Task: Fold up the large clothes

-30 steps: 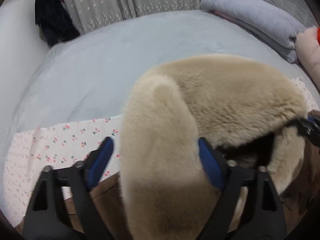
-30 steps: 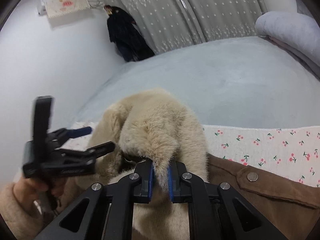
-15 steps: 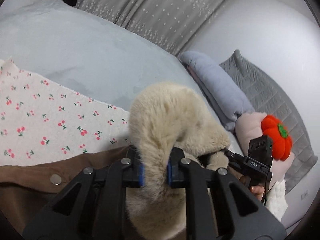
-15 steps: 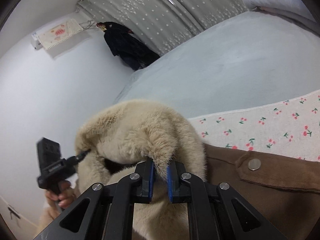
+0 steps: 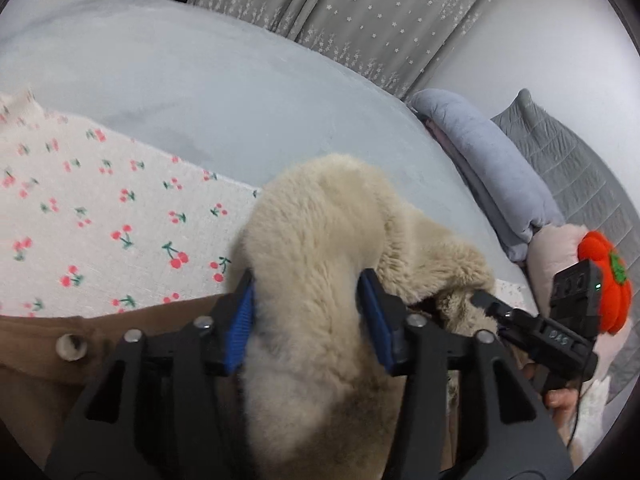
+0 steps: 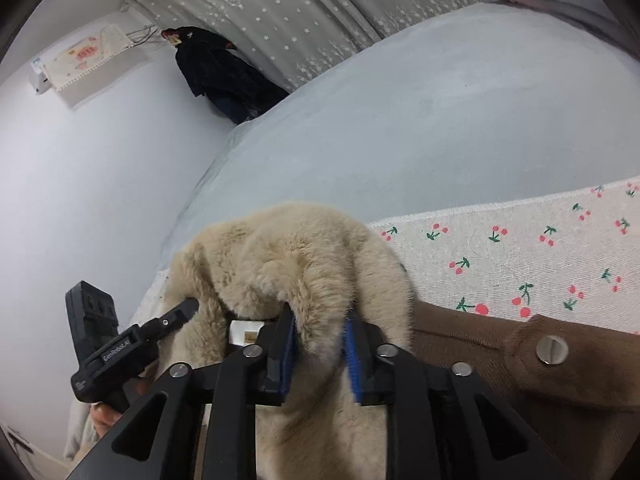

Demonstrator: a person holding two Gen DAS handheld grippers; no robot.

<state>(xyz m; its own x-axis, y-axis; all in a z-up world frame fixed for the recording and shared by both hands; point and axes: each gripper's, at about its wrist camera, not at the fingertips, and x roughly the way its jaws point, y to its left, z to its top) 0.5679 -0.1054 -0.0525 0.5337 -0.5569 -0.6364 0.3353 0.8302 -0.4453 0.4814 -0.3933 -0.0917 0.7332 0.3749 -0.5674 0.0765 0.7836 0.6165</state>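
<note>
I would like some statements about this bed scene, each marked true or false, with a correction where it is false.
1. The left gripper has the cream fur collar between its blue pads. True.
2. The brown coat has metal snap buttons. True.
3. The cloth under the coat is printed with blue stars. False: the white cloth shows red cherries.
4. The right gripper is empty. False: the fur collar passes between its pads.
5. An orange pumpkin toy lies near the pillows. True.
6. The curtain is plain red. False: the curtain is grey with small white stars.
</note>
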